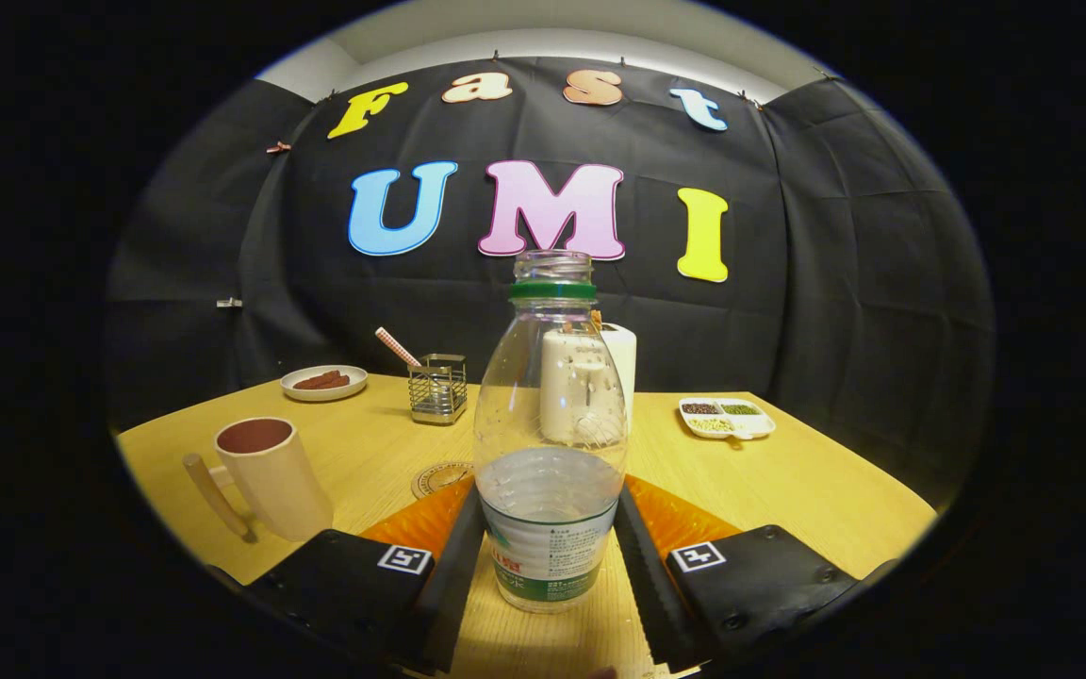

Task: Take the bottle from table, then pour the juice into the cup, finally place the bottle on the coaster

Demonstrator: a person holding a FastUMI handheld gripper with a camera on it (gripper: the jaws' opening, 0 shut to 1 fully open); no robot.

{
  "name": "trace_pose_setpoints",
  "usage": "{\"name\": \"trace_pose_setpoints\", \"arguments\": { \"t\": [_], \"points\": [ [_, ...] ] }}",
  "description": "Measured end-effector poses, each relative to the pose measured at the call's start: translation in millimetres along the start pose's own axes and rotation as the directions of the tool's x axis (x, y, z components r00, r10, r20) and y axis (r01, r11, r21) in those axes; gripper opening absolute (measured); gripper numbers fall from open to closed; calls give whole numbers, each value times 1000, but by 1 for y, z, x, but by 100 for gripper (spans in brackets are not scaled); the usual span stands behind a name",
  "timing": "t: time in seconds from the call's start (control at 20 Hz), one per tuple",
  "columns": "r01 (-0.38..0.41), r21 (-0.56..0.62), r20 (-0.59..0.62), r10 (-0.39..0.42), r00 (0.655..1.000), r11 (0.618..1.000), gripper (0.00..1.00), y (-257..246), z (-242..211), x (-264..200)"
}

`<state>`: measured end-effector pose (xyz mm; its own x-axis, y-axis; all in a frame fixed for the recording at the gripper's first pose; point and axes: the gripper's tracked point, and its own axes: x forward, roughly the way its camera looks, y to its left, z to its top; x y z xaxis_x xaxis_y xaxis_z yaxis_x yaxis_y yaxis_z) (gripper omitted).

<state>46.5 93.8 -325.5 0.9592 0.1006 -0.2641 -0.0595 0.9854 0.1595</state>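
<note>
— So where is it at right now?

— The hand-held gripper (548, 556) is straddling the clear plastic bottle with the green neck ring and no cap (549, 434), low down around the label. The bottle is standing upright on the pale wooden table (788, 481), between the two fingers. They are looking very close to its sides, but I cannot tell from here whether both are actually pressing on it.

— What would you be watching for?

— A square, firm hold before any lift. The bottle is open and roughly a third full of clear liquid, so I am thinking it wants to be kept upright on the way over, with no tilt until the mouth is above the rim.

— And the cup?

— The cream mug with a handle (270, 476) is sitting just beyond the left finger, well within reach, its inside looking dark. The round patterned coaster (439, 478) is lying just ahead of the fingers, partly hidden by the bottle.

— Anything in the way?

— Farther back, a wire holder with a striped straw (437, 387), a small white plate (323, 382), a white cylinder behind the bottle (620, 358), and a divided white tray (727, 418). All are sitting well apart from the pouring path.
</note>
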Motion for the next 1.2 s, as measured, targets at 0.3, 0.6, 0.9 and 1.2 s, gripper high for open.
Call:
{"name": "trace_pose_setpoints", "arguments": {
  "t": [0.3, 0.6, 0.9, 1.2],
  "points": [
    [0, -32, 21, 0, 1000, 999, 76, 2, 44, -10],
    [-4, -219, 58, 17, 998, 976, 76, 26, 115, -26],
    [-3, -408, 39, 21, 999, 913, 76, 55, 147, -32],
    [0, -721, -3, -3, 1000, 693, 76, 64, 145, -25]
  ]
}}
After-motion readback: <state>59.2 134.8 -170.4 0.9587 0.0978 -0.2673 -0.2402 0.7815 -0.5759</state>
